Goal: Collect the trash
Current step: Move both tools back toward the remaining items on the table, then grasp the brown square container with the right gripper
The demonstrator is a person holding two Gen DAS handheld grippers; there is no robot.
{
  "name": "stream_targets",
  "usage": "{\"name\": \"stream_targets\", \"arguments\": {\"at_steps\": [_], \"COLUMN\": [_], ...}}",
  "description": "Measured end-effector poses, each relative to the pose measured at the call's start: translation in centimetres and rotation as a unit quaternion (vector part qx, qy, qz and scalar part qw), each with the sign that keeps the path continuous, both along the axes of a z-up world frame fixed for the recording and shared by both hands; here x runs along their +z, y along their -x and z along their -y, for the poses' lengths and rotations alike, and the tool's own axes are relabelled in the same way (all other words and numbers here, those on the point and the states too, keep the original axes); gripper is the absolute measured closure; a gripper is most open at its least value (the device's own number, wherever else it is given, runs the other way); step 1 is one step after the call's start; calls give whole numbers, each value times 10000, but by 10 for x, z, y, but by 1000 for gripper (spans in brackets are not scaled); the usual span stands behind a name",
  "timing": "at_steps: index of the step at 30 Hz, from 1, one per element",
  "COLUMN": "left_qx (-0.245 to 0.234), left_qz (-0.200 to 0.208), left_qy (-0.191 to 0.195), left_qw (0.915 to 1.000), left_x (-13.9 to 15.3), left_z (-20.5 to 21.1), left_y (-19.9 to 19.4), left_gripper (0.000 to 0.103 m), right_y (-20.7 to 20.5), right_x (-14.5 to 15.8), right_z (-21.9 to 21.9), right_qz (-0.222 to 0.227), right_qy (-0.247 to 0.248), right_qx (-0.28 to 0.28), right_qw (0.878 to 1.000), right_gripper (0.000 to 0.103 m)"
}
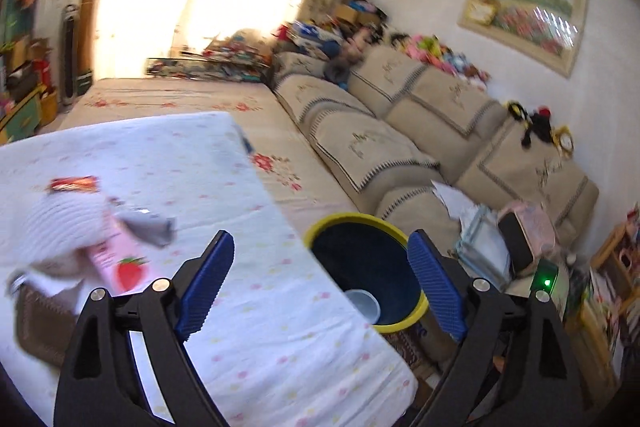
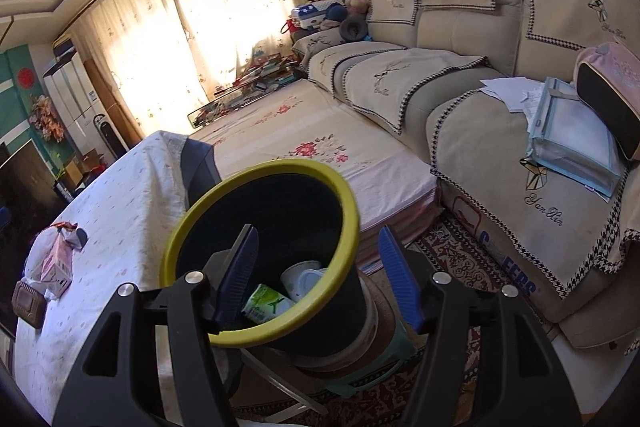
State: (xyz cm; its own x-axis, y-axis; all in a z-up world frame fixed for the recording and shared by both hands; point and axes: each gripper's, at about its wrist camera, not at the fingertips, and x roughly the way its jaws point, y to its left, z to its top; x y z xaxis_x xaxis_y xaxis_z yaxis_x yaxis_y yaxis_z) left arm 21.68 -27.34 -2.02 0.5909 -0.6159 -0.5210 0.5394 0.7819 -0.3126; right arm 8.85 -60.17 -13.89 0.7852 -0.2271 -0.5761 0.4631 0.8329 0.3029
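Observation:
A black bin with a yellow rim (image 2: pixel 280 167) stands on a stool beside the table; it holds a white cup (image 2: pixel 302 279) and a green-white carton (image 2: pixel 266 303). My right gripper (image 2: pixel 318 275) is open and empty just above the bin's mouth. In the left wrist view the bin (image 1: pixel 362 223) is at the table's right edge with the cup (image 1: pixel 362 303) inside. My left gripper (image 1: pixel 320 283) is open and empty over the table edge. A pink strawberry carton (image 1: pixel 120 263), crumpled white and grey trash (image 1: pixel 60 227) and a red wrapper (image 1: pixel 74 183) lie on the table at left.
The table has a white dotted cloth (image 1: pixel 248 307). A brown wallet-like object (image 2: pixel 28 303) lies near the trash pile (image 2: pixel 54 255). A beige sofa (image 2: pixel 460 75) with papers and a pink bag stands right; a floral mattress (image 2: pixel 320 131) lies behind the bin.

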Motion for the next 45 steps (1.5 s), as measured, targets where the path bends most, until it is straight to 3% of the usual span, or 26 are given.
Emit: {"name": "stream_targets", "arguments": {"at_steps": [4,12,21,28,35,45], "left_qx": [815,2133,2849,3403,3467,2969], "left_qz": [239,360,386,333,36,-208], "left_qy": [42,-78,-1,95,187,319], "left_qw": [9964,9763,9578,9397,9378,9541], "left_x": [8,3,-18,-27,-55,-79], "left_z": [-69,-188,-278,-342,-379,-373], "left_y": [21,49,72,82,71,32], "left_gripper": [10,7,7,7,7,7], "right_y": [-13,-49,-82,-101,-121,-143], "right_x": [6,22,39,45,43,32], "right_z": [-26,-104,-231,-316,-379,-419], "right_qz": [-8,-62,-104,-158,-303,-615], "right_qy": [71,263,544,606,826,1108], "right_qx": [342,1424,2900,3694,3988,3920], "right_qw": [9994,9894,9554,9272,9128,9112], "right_gripper": [42,42,41,40,40,36]}}
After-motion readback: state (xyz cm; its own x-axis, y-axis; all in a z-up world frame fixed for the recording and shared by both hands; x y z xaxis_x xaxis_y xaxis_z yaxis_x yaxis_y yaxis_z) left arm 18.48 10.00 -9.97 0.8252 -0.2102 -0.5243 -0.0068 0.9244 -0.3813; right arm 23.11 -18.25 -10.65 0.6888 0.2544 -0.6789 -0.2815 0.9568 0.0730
